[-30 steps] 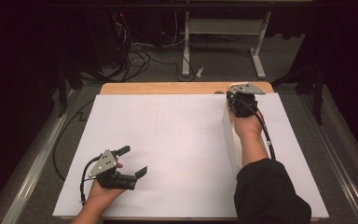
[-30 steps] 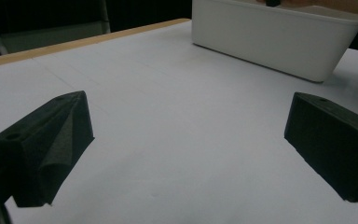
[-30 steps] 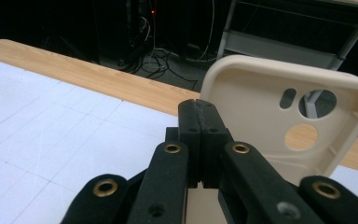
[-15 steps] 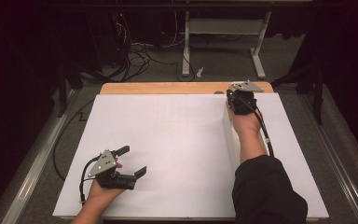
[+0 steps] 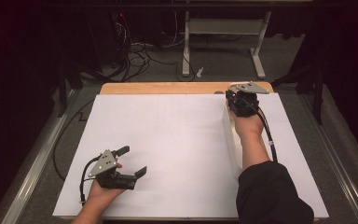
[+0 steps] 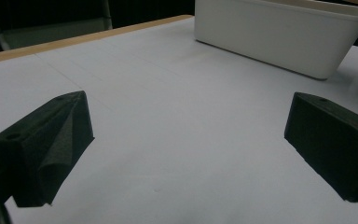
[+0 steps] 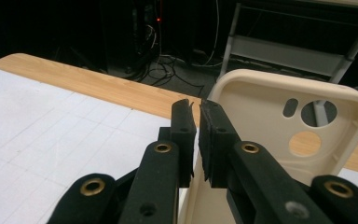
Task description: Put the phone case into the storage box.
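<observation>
Jaws of the right hand-held gripper [image 7: 196,140] pinch a cream phone case [image 7: 279,140]; left hand-held gripper [image 5: 133,161] gapes before a white bin [image 6: 279,35].

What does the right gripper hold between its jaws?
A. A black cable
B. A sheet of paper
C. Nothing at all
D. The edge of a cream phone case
D. In the right gripper view, the right gripper has its jaws closed on the rim of the cream phone case, whose camera cutouts face the camera.

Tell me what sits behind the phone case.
Cutouts in the phone case show wooden table edge and a grey frame leg; the case covers the rest.
</observation>
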{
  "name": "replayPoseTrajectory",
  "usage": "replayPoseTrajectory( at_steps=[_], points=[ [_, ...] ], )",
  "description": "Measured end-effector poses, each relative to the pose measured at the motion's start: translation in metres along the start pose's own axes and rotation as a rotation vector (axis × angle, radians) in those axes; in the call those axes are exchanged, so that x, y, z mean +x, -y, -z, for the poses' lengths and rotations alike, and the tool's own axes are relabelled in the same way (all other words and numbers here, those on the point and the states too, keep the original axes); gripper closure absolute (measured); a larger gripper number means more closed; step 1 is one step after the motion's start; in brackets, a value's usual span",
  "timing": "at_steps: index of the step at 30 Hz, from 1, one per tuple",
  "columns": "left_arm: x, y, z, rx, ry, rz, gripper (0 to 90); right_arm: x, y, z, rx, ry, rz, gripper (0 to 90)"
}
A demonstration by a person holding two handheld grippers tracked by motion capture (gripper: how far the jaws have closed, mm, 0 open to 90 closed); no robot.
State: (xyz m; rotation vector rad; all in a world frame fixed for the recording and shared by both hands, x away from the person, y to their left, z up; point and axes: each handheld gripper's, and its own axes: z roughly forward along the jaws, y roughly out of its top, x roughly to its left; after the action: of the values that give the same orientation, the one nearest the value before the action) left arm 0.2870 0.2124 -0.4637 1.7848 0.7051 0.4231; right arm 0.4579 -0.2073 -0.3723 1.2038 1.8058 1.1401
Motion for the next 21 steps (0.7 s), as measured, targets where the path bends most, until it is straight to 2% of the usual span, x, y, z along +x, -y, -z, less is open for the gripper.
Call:
replayPoseTrajectory(
  at_steps=[12,21],
  points=[
    [0.001,0.0,-0.001,0.006,-0.004,0.003,2.0,-0.008,0.009,0.019,-0.008,-0.051,-0.038,72.1],
    [0.001,0.001,-0.002,0.009,-0.01,0.008,1.9,-0.013,0.017,0.034,-0.013,-0.07,-0.044,66.3]
  ],
)
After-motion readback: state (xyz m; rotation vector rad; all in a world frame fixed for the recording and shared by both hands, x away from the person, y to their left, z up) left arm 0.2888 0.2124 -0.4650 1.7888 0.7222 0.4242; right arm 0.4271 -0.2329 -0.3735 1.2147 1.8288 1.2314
